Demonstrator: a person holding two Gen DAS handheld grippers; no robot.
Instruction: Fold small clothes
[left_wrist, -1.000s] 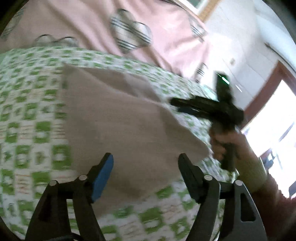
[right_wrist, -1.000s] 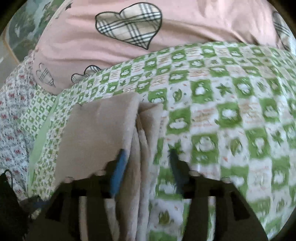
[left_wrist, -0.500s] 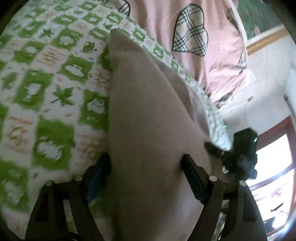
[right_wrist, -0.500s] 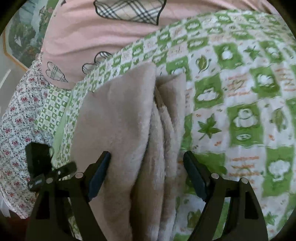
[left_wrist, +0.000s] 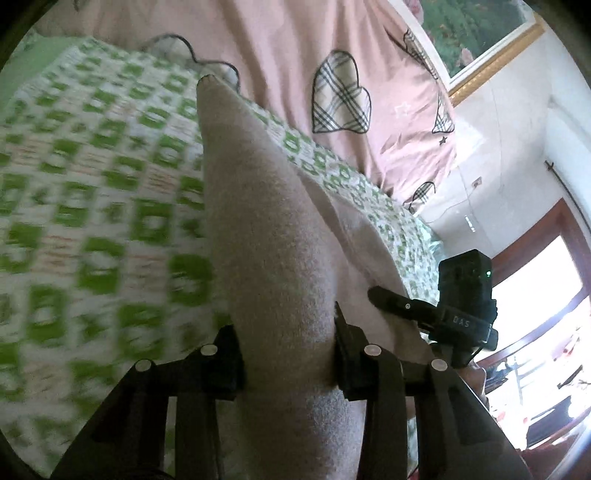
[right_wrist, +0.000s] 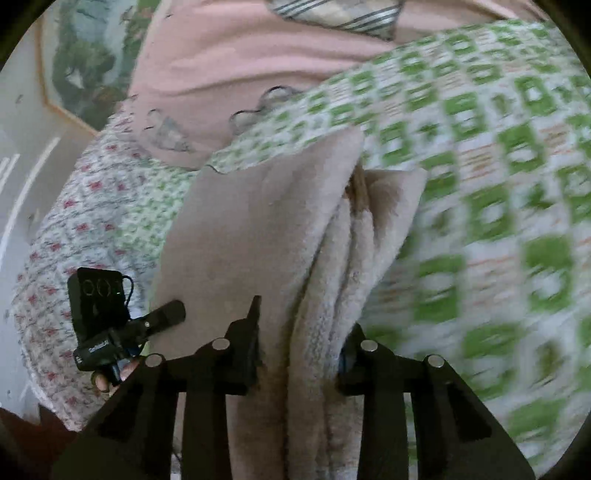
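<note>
Item: beige fleece garment (left_wrist: 273, 258), on the green-checked bedspread (left_wrist: 92, 221), centre to 6 o'clock. We judge it soft, light, floppy. Left gripper (left_wrist: 288, 354) and right gripper (right_wrist: 299, 350) each pinch its near edge; corners suit holding.
</note>
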